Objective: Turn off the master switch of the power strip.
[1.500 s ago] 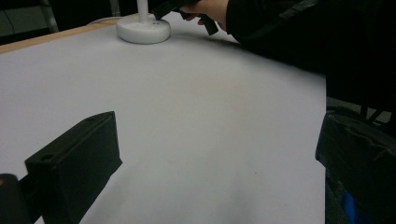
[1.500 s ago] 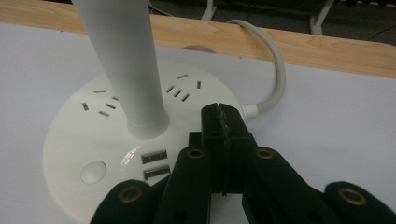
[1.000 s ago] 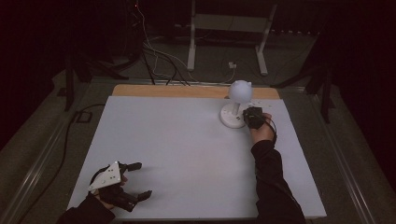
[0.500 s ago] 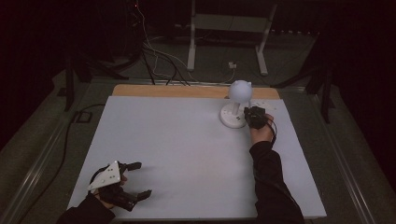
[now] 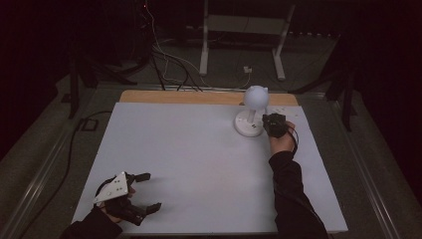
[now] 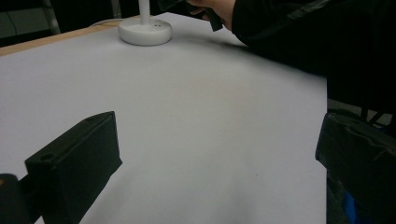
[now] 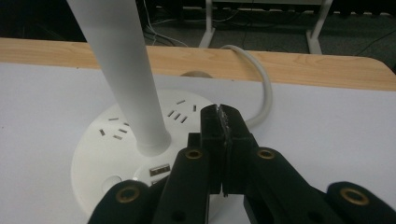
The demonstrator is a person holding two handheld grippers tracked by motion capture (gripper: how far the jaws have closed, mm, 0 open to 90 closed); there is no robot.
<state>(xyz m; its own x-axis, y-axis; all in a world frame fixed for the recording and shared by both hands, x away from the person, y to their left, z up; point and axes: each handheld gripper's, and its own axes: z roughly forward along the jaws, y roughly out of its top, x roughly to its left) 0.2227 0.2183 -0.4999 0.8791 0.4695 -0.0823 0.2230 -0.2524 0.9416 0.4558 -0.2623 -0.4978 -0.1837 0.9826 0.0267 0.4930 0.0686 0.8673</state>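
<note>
Standing upright on round base, white lamp (image 5: 253, 112), right gripper (image 7: 223, 122) jaws together, left gripper (image 5: 144, 191) jaws apart

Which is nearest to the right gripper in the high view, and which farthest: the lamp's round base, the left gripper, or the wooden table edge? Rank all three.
From the right gripper:
1. Lamp's round base, right beside it, on its left.
2. Wooden table edge, along the far side.
3. Left gripper, at the near left corner.

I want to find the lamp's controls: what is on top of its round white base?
On the lamp base stand the white stem, socket slots and a USB port. The shut right gripper covers the base's near right part.
</note>
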